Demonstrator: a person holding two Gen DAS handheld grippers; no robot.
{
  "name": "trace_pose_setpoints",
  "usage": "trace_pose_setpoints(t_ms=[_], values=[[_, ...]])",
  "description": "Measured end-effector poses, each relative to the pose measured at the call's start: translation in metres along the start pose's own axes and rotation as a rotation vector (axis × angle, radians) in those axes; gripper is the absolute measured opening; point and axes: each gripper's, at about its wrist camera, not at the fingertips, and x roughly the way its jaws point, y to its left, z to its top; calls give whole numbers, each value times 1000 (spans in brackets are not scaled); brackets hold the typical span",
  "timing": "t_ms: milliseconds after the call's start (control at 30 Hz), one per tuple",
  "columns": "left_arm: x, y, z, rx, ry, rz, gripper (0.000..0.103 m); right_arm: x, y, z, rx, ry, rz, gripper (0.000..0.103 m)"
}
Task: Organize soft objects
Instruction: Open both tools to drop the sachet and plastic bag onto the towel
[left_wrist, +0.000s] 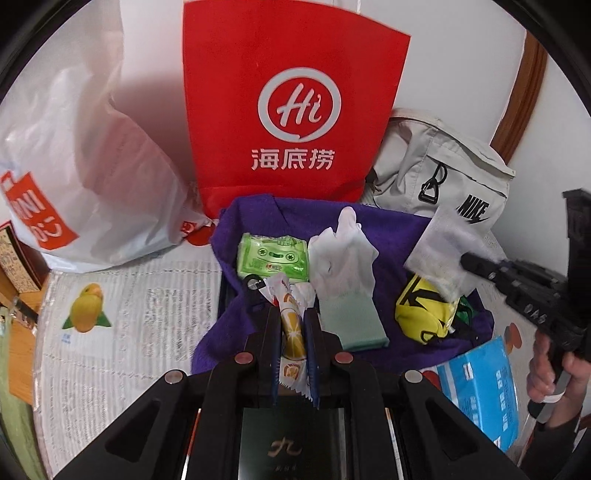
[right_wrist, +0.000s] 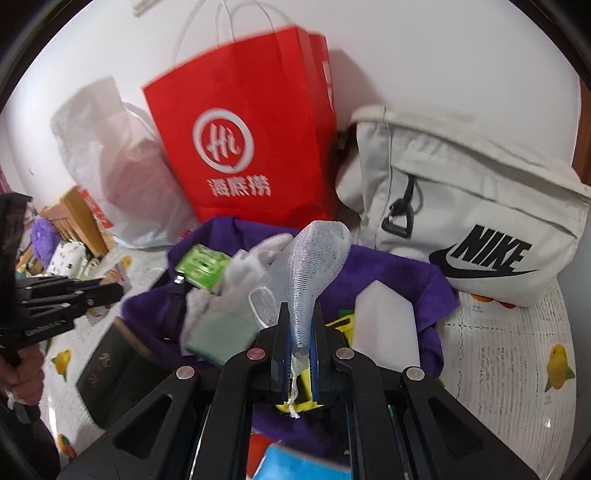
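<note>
Left tool (left_wrist: 291, 325) clamps a lemon-print snack packet (left_wrist: 292, 332); right tool (right_wrist: 300, 332) pinches a white mesh pouch (right_wrist: 314, 258) — both above the purple towel (left_wrist: 399, 236).

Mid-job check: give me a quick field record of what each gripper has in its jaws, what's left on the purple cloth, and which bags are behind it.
left gripper: jaws shut on snack packet
right gripper: jaws shut on white mesh pouch
on purple cloth: green packet, white glove, yellow pouch
behind cloth: white plastic bag, red paper bag, grey Nike bag
beside cloth: blue box
</note>
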Motion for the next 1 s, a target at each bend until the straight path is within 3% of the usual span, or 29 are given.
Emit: trace_pose_setpoints(t_ms=[333, 400, 467, 533, 867, 1000], values=[[45, -8, 15, -10, 49, -43, 12, 23, -10, -4, 18, 65, 13, 12], [52, -9, 17, -15, 59, -38, 13, 23, -10, -4, 13, 74, 13, 25], [60, -8, 19, -22, 69, -31, 13, 18, -10, -4, 5, 52, 11, 47], [65, -5, 19, -33, 76, -22, 13, 12, -10, -5, -1, 34, 6, 51], [83, -5, 22, -54, 100, -22, 18, -2, -12, -6, 6, 4, 5, 54], [83, -9, 24, -46, 96, -41, 48, -9, -15, -10, 12, 2, -14, 54]])
